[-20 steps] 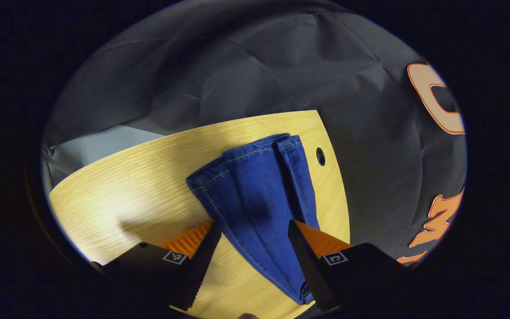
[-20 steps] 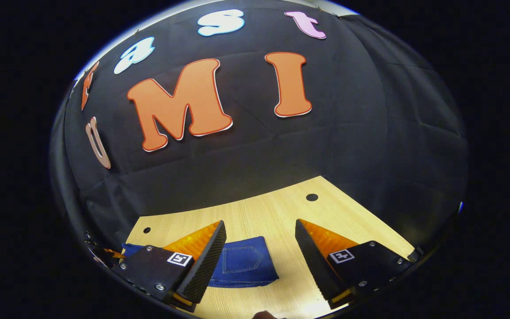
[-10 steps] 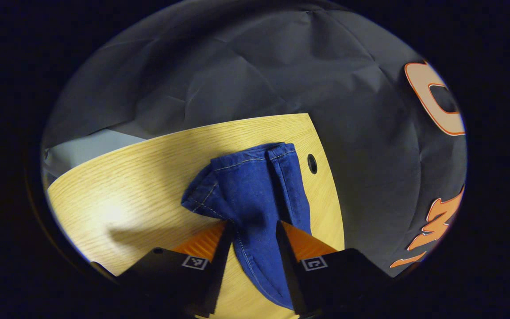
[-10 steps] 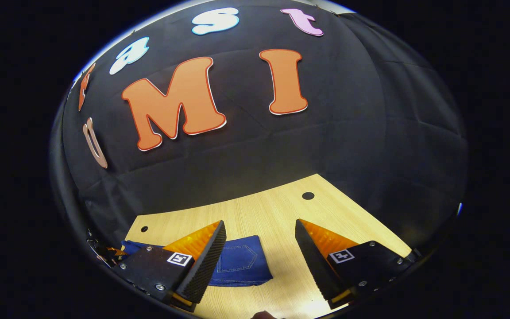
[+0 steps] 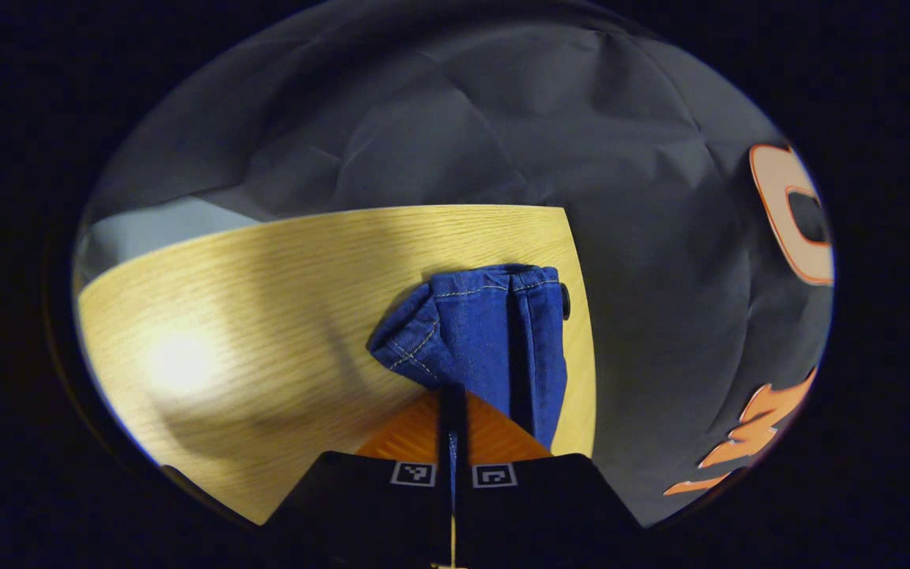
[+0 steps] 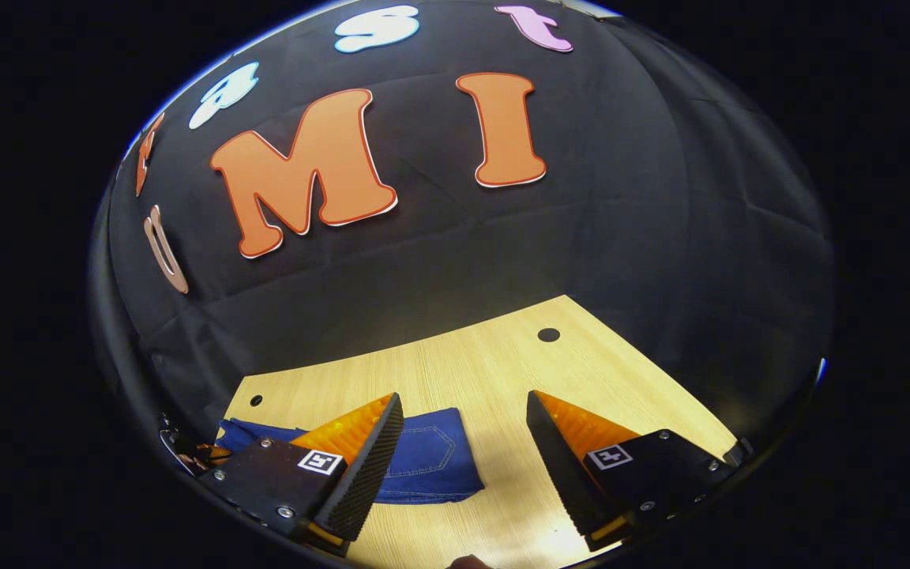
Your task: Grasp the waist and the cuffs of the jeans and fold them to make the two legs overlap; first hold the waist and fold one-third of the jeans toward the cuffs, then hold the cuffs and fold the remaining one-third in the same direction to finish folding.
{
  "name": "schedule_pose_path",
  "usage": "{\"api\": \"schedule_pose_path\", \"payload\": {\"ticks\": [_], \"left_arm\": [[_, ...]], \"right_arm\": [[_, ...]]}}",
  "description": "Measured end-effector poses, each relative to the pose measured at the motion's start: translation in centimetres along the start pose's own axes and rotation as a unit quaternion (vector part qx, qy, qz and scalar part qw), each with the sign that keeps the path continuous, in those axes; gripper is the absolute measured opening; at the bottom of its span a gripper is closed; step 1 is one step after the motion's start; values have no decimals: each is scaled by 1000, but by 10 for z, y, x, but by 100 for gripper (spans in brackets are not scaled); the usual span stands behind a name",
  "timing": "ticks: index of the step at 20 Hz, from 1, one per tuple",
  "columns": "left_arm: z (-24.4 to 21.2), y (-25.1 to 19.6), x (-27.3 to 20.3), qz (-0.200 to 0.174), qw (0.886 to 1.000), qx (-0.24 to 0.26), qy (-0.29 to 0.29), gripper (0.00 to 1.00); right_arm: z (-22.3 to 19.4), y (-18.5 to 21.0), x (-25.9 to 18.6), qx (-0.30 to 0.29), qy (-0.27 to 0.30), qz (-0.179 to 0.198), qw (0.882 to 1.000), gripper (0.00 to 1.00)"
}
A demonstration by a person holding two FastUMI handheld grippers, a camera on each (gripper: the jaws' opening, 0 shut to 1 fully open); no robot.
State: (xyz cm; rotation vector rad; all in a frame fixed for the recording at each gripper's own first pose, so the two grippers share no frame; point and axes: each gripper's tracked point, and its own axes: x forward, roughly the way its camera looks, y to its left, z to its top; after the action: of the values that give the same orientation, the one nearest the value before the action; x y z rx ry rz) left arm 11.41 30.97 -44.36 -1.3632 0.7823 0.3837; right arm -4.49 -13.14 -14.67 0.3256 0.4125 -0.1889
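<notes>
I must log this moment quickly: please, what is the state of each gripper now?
Left gripper: closed on the cuff end of the jeans.
Right gripper: open, holding nothing, above the table.

The jeans (image 5: 486, 340) are of dark blue denim with pale stitching along the seams and hems. In the left gripper view the cuff end is gathered and raised a little from the wooden table (image 5: 265, 316), with the hemmed edges bunched together and one corner turned to the side; a thin strip of the cloth is pinched low in that view. In the right gripper view the waist part (image 6: 431, 466) lies flat on the table, already folded over, with a back pocket facing up and the folded edge straight.
</notes>
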Motion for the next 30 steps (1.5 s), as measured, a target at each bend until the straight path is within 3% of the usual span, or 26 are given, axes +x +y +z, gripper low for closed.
{"api": "schedule_pose_path", "payload": {"ticks": [2, 8, 14, 16, 20, 24, 27, 30], "left_arm": [[1, -2, -4, -3, 1000, 4, 0, 2], [4, -60, -37, -74, 995, 61, -26, 1], [-26, -111, -68, -119, 986, 113, -15, 1], [-38, -122, -77, -122, 981, 152, -14, 0], [-81, -165, -107, -157, 954, 254, 3, 1], [-140, -215, -124, -188, 929, 318, 13, 1], [-202, -257, -141, -222, 909, 351, 31, 1], [-278, -285, -156, -247, 886, 389, 57, 0]], "right_arm": [[-1, 2, 2, 1, 4, 0, 1000, 97], [3, 12, 5, 18, 4, 9, 1000, 97], [-2, 24, -2, 31, 3, 13, 999, 97], [-7, 26, -7, 33, 5, 13, 999, 97], [-15, 20, -21, 32, 7, 8, 999, 97], [-12, 2, -22, 44, 0, 16, 999, 97], [-1, -18, -19, 68, -7, 25, 997, 96], [3, -44, -16, 43, -14, 16, 999, 96]]}}
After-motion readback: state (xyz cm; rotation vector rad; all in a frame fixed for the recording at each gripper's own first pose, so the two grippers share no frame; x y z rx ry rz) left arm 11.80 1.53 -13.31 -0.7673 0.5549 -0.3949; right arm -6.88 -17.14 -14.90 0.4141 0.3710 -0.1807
